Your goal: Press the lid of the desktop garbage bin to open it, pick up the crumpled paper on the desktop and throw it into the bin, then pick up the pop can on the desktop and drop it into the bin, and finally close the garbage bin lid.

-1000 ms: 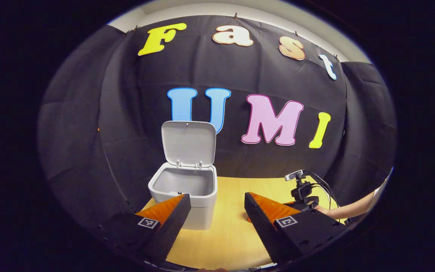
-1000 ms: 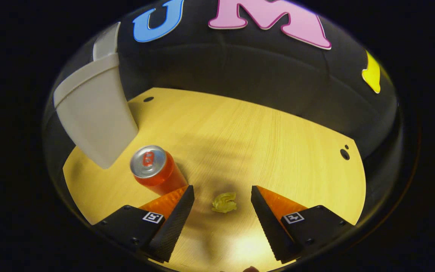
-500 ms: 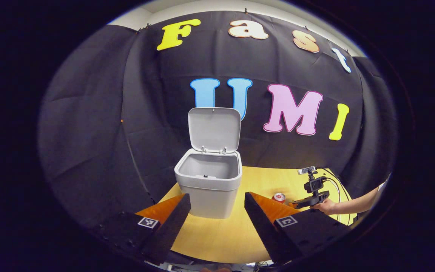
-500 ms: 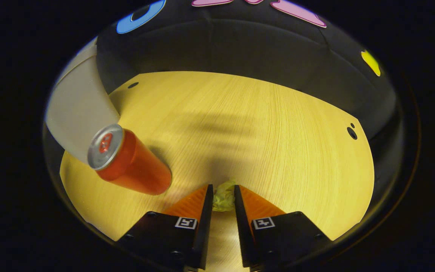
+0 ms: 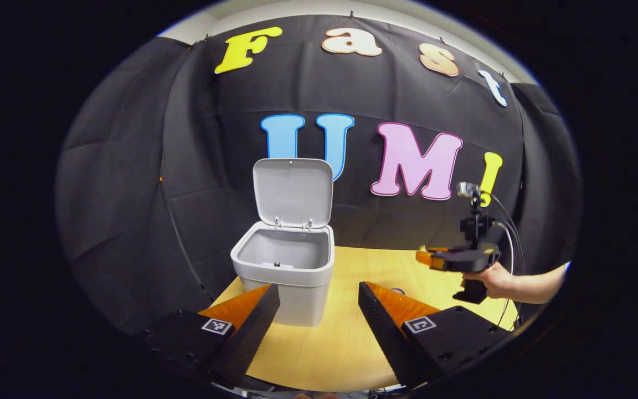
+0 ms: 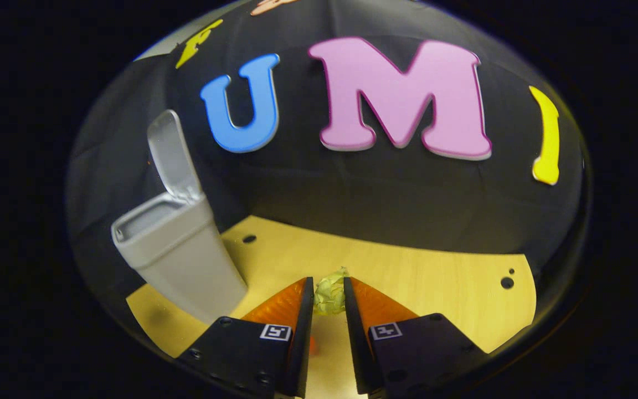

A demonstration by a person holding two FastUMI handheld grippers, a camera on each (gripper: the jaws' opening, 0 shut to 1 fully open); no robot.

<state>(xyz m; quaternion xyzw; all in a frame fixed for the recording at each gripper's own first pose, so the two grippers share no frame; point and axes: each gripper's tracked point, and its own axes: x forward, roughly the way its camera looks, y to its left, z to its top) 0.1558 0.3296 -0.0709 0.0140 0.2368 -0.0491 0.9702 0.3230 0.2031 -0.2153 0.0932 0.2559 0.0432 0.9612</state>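
The right gripper (image 6: 328, 296) stays clamped on the crumpled yellow-green paper ball (image 6: 330, 289), now lifted above the light wooden tabletop (image 6: 441, 277); the left gripper (image 5: 319, 299) stays open, facing the open grey plastic bin (image 5: 286, 266), lid (image 5: 293, 191) upright.

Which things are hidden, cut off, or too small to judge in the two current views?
- Pop can: left gripper view, mostly hidden behind the left gripper's finger.
- Crumpled paper: right gripper view, its lower part is covered by the right gripper's fingers.
- Garbage bin: right gripper view, its inside bottom is hidden by its own wall; the lid shows edge-on.
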